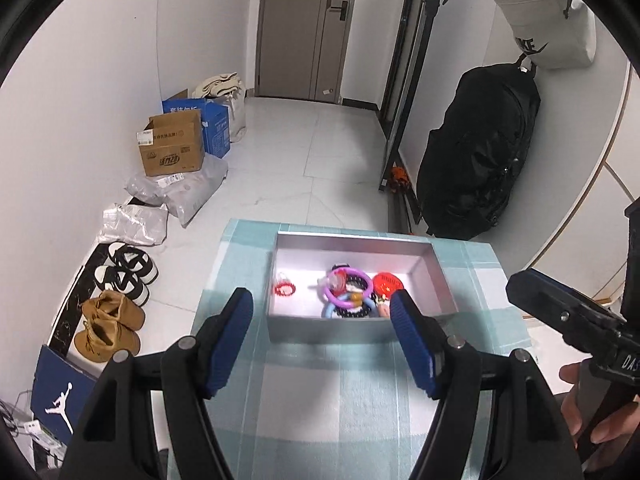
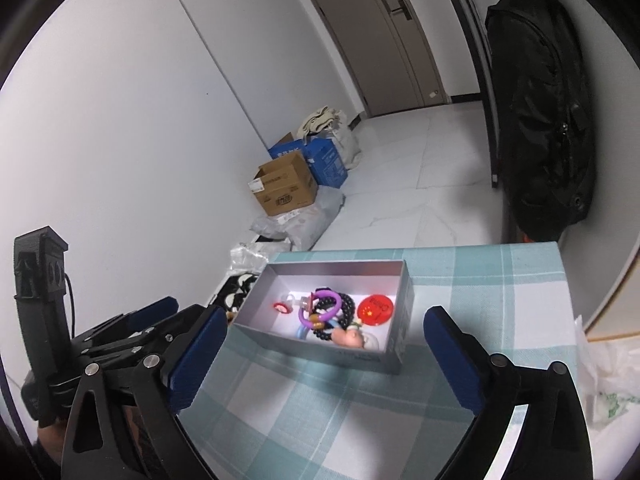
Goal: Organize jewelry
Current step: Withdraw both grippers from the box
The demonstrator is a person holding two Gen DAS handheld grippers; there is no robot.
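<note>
A grey open box (image 1: 328,330) (image 2: 320,354) stands on a teal checked tablecloth (image 1: 332,400) (image 2: 480,280). Inside lie a small red bead bracelet (image 1: 285,289) (image 2: 282,307), a purple ring (image 1: 347,280) (image 2: 320,308), black bead bracelets (image 1: 354,314) (image 2: 344,312), a blue ring (image 1: 329,309), a red round badge (image 1: 387,283) (image 2: 375,309) and a pink figure (image 2: 347,337). My left gripper (image 1: 322,320) is open and empty, just before the box's near wall. My right gripper (image 2: 320,340) is open and empty, hovering in front of the box; it also shows at the right of the left wrist view (image 1: 568,320).
Shoes (image 1: 120,280), cardboard boxes (image 1: 172,148) (image 2: 286,188) and plastic bags (image 1: 188,188) line the left wall on the floor. A black bag (image 1: 480,152) (image 2: 548,120) hangs at the right. A white plastic bag (image 2: 612,380) lies right of the table.
</note>
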